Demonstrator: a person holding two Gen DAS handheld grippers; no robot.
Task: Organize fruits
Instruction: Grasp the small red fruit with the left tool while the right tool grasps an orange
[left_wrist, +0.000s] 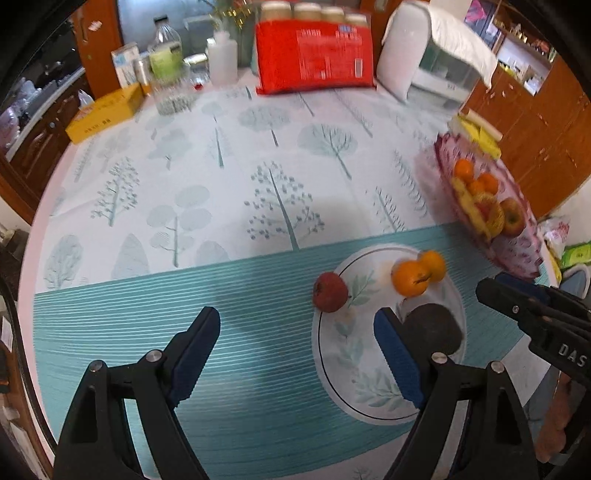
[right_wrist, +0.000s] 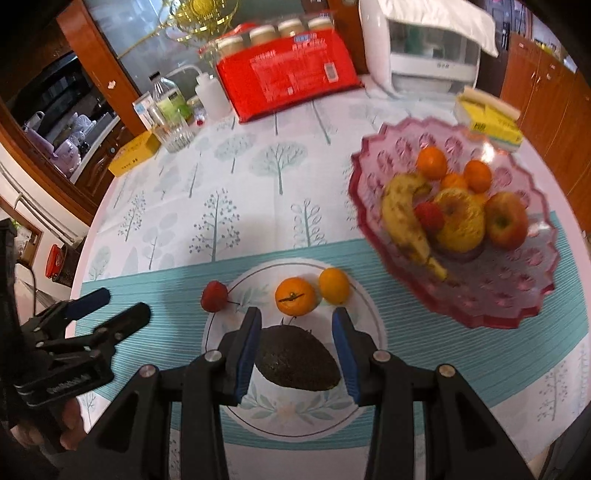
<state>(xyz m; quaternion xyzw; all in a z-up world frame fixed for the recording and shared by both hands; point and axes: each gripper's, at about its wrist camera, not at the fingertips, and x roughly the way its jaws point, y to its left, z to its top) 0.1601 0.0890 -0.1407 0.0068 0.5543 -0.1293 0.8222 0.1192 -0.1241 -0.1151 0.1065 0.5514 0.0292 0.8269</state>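
Note:
A white floral plate (right_wrist: 369, 332) (left_wrist: 332, 369) holds a dark avocado (right_wrist: 297, 358) (left_wrist: 436, 328), two oranges (right_wrist: 295, 296) (right_wrist: 334, 285) (left_wrist: 410, 277) and a red strawberry (right_wrist: 214, 295) (left_wrist: 330, 291) at its left rim. My right gripper (right_wrist: 295, 328) is open with its fingers on either side of the avocado, left pad close to it, right pad apart. My left gripper (left_wrist: 295, 332) is open and empty over the teal cloth left of the plate. A pink glass bowl (right_wrist: 498, 295) (left_wrist: 517, 251) holds a banana, apples, oranges and a strawberry.
At the table's back stand a red pack of jars (right_wrist: 288, 81), a white appliance (right_wrist: 417, 55), bottles and a glass (right_wrist: 173, 133), a yellow box (right_wrist: 133, 155). A yellow tissue pack (right_wrist: 487, 122) lies behind the bowl. The left gripper shows at left in the right wrist view (right_wrist: 110, 306).

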